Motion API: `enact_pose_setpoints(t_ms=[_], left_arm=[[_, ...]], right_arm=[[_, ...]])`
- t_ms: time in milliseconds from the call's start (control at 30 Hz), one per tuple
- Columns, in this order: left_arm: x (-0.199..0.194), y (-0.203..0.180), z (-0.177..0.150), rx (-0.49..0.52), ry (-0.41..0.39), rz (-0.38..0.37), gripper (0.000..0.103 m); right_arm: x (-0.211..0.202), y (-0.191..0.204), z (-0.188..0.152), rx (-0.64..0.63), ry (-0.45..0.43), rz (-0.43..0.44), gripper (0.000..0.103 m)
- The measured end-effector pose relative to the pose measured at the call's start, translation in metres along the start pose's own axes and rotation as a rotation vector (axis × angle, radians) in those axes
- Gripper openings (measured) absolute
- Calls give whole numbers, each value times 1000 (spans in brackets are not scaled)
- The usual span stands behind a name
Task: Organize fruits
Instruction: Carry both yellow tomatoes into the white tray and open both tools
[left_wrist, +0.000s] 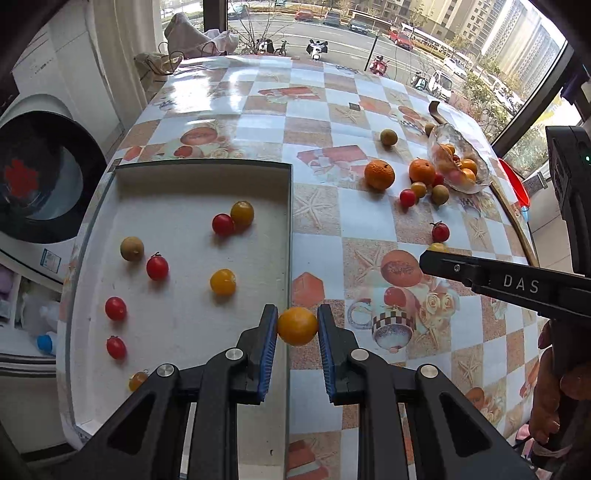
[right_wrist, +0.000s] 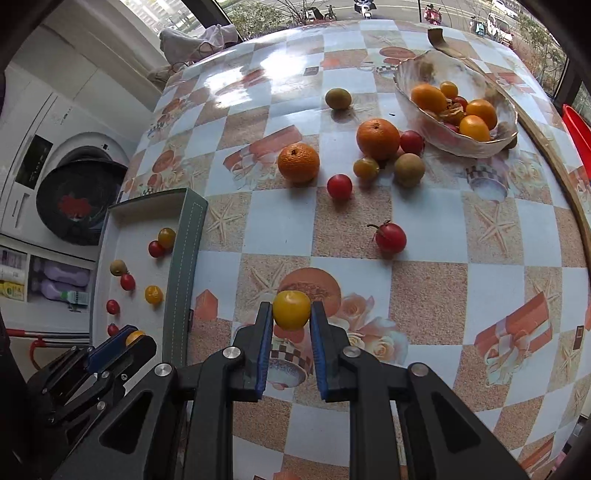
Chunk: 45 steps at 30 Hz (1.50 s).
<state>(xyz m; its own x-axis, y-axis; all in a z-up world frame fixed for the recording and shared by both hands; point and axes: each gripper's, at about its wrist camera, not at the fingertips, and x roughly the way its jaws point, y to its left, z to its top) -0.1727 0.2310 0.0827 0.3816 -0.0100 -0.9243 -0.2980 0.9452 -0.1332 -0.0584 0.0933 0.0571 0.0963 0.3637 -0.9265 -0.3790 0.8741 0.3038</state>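
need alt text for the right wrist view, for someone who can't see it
The right gripper holds a yellow tomato above a checked tablecloth. Oranges and red tomatoes lie loose near a glass bowl of fruit at upper right. At left, a tray holds small fruits beside the left gripper.
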Motion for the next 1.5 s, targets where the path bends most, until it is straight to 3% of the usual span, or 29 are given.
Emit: enact_pose_setpoints(t_ms=[367, 600, 1067, 1500], left_arm=[[2, 71, -13, -107, -12, 70, 24], [25, 99, -14, -153, 18, 93, 24], [42, 108, -14, -161, 40, 93, 24], [50, 99, -14, -77, 51, 148, 24]], right_arm=[[32, 93, 14, -152, 49, 62, 22], [61, 126, 24, -192, 97, 76, 22], [92, 140, 35, -222, 144, 32, 22], [113, 146, 37, -248, 161, 6, 22]])
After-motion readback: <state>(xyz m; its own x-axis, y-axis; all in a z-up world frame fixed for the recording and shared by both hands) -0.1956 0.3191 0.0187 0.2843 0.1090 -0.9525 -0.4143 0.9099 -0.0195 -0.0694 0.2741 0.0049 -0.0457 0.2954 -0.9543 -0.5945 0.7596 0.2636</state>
